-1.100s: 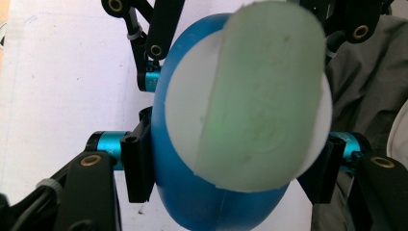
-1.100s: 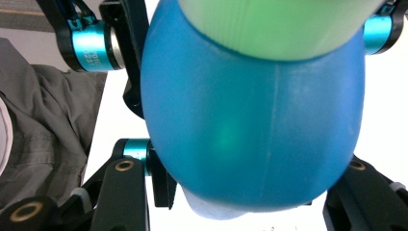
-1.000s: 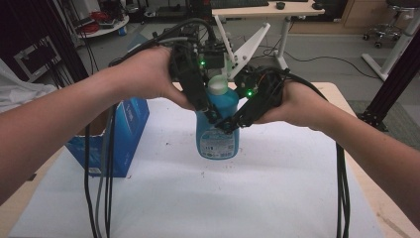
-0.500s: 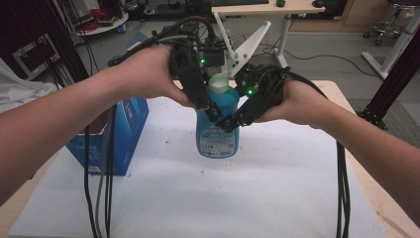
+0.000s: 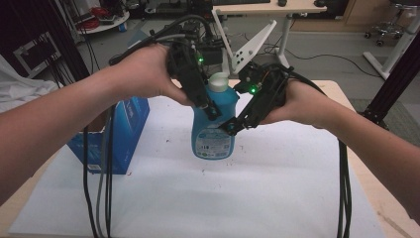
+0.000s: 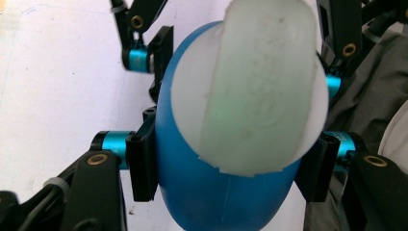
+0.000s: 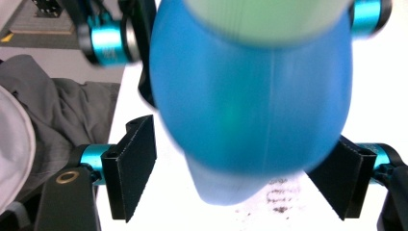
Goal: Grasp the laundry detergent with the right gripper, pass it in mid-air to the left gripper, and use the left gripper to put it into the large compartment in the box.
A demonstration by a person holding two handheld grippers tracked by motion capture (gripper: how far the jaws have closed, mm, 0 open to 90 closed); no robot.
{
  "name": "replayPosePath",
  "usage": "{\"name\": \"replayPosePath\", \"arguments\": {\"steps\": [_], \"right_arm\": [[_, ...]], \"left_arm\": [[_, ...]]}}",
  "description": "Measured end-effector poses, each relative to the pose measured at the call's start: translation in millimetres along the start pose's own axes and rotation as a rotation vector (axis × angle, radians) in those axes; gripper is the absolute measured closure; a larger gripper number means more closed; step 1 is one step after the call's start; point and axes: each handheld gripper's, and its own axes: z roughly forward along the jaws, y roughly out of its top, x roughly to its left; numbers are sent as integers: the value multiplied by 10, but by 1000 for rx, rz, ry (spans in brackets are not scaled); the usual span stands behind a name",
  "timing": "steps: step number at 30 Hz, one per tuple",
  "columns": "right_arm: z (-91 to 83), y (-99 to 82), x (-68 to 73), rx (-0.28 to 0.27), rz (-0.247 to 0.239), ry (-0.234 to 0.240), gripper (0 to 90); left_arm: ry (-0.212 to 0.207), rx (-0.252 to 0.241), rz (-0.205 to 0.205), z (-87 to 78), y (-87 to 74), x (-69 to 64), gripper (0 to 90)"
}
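Two tools flank one capped blue bottle (image 5: 214, 126): left tool (image 5: 210, 106) clamps it, right tool (image 5: 233, 126) has just been opening, pads off.

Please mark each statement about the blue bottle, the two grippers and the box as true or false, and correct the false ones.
1. The left gripper clamps the blue bottle. True.
2. The right gripper presses both pads on the bottle. False: its jaws have just been opening, and a gap shows beside the left pad, with the bottle between them.
3. The bottle has a red cap. False: the cap is white.
4. A blue box stands on the table to the left of the bottle in the high view. True.
5. The bottle lies flat on the table. False: it stands upright.
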Motion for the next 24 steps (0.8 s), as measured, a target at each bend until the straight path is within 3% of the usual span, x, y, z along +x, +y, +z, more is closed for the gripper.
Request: {"name": "replayPosePath", "arguments": {"steps": [2,8,10,11,13,15,18,21,22,24], "right_arm": [[-18,-15,-8,7,34,4,130],[-175,-114,-47,7,97,-34,130],[-218,-162,-73,18,129,-71,130],[-246,-222,-106,47,161,-101,130],[-265,-282,-125,75,184,-132,130],[-290,-364,-159,106,212,-171,130],[-322,-438,-185,126,243,-193,130],[-395,-573,-235,153,293,-233,130],[-395,-573,-235,153,293,-233,130],[-437,-664,-248,191,319,-263,130]], "left_arm": [[4,-4,-7,-24,-19,9,378],[18,-20,-47,-99,-84,18,378],[22,-15,-67,-130,-102,22,378],[30,-22,-98,-162,-124,21,378],[31,-13,-104,-186,-130,25,377],[52,-36,-148,-276,-173,28,378],[69,-47,-171,-351,-201,35,378],[100,-65,-236,-525,-270,61,378],[100,-65,-236,-525,-270,61,378],[125,-85,-281,-672,-335,78,378]]}}
